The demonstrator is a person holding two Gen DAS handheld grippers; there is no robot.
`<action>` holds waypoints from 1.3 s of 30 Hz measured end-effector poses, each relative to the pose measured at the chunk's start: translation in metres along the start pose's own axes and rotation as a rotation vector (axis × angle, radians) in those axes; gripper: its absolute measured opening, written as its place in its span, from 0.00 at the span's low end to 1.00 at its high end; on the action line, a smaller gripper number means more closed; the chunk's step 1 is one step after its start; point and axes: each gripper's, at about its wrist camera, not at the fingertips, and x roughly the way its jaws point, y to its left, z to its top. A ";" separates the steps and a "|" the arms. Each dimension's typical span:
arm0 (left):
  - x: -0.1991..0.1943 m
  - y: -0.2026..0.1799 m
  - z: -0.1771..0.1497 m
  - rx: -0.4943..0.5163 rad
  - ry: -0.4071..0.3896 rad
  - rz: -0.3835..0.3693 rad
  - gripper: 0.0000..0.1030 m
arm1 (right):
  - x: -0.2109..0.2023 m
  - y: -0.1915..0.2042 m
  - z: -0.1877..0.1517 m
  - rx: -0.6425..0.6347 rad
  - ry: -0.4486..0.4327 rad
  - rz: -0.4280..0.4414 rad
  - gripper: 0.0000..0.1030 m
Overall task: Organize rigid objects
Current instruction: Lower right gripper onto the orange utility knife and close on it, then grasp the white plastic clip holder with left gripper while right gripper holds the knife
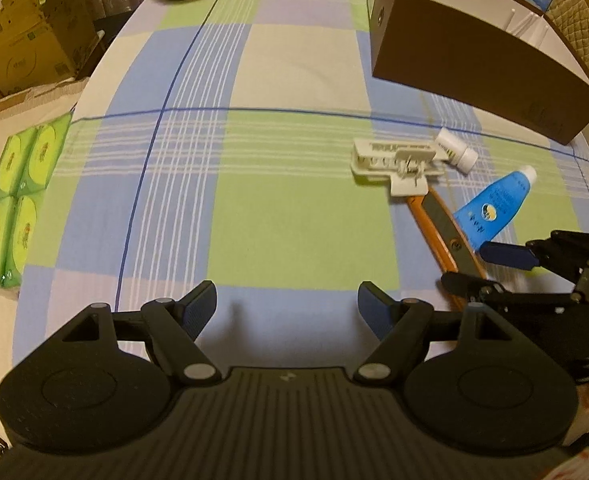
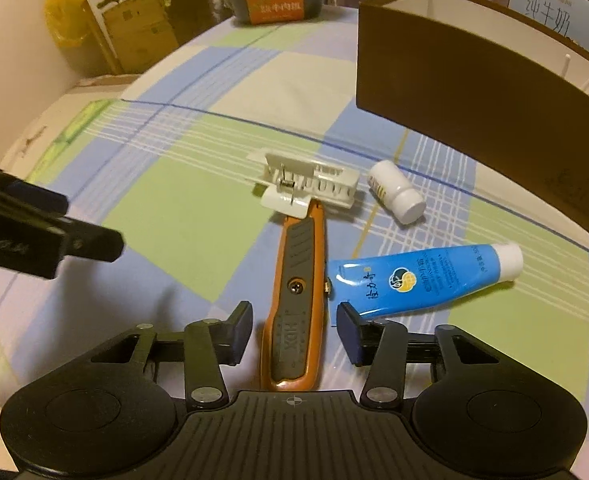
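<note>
An orange and grey utility knife (image 2: pixel 294 280) lies on the checked cloth, its tip under a white plastic clip (image 2: pixel 310 188). My right gripper (image 2: pixel 294 320) straddles the knife's handle, a narrow gap showing on each side, so it is open. A small white bottle (image 2: pixel 394 194) and a blue tube (image 2: pixel 422 280) lie to the right of the knife. In the left wrist view the knife (image 1: pixel 442 224), the clip (image 1: pixel 394 160) and the right gripper (image 1: pixel 470 266) sit at the right. My left gripper (image 1: pixel 287 304) hangs open over bare cloth.
A tall brown open box (image 2: pixel 474 92) stands behind the objects at the right. Green tissue packs (image 1: pixel 10 200) lie off the cloth at the left. Orange food boxes (image 2: pixel 278 4) sit at the far table edge, with cardboard boxes (image 1: pixel 22 40) beyond.
</note>
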 end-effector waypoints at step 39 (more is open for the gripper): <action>0.020 -0.015 -0.010 0.114 0.039 -0.056 0.73 | -0.016 -0.001 -0.036 -0.043 -0.027 -0.022 0.28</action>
